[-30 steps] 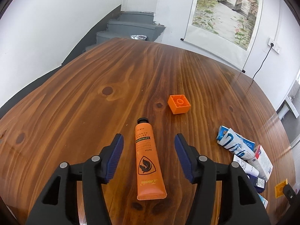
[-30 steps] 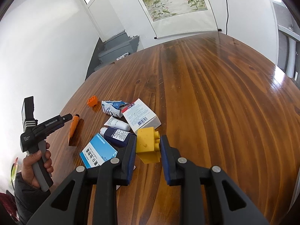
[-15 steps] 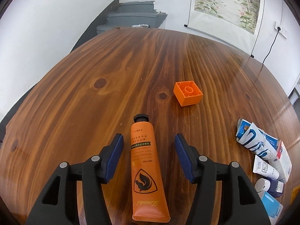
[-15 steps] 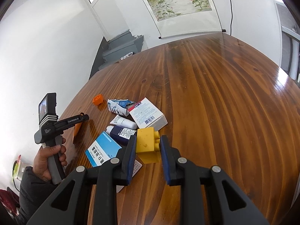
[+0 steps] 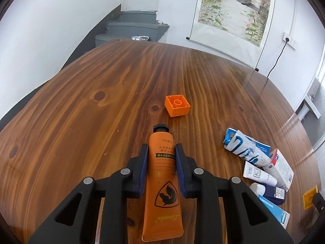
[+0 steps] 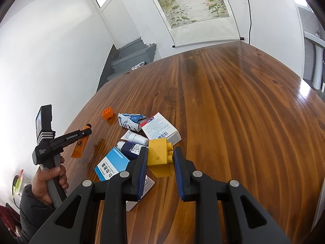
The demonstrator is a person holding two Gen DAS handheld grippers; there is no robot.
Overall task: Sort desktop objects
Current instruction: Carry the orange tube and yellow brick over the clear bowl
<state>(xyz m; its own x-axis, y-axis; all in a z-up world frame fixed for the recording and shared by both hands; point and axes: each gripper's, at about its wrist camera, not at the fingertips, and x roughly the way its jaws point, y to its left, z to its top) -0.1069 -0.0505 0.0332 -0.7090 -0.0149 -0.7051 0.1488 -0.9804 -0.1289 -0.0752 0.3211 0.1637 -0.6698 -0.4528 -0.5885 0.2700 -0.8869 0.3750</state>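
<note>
My left tool point(image 5: 160, 152) is clamped on the orange tube point(image 5: 162, 181), its blue pads pressing the tube's two sides just below the black cap, which points away from me toward the far end of the bench point(image 5: 101, 81). The tube's crimped tail trails back under the tool. In the right wrist view the tube hangs tilted from the tool's tip, with its tail close to the wood; I cannot tell whether it touches.

Just beyond the cap, an orange block point(image 5: 178, 105) sits alone on the wood, hollow side up, apart from everything else.

My right tool point(image 6: 159, 154) grips a yellow block point(image 6: 159, 152) between its pads, the studs facing the right-hand pad. Whether the block's underside rests on the bench or hangs just above it I cannot tell.

The remaining clutter lies in a loose heap between my two tools: a crumpled blue-and-white tube point(image 5: 246, 147), a white box with a red corner point(image 5: 281, 166) lying against it, a small white tube point(image 5: 259, 174), a dark navy tube with a white cap point(image 5: 270, 191) and a blue-and-white box point(image 5: 274, 211), all touching or overlapping. A flat silvery card point(image 6: 146, 185) peeks out under my right tool's left pad.

In the right wrist view a hand point(image 6: 50, 181) in a dark sleeve grips the left tool's handle.
</note>
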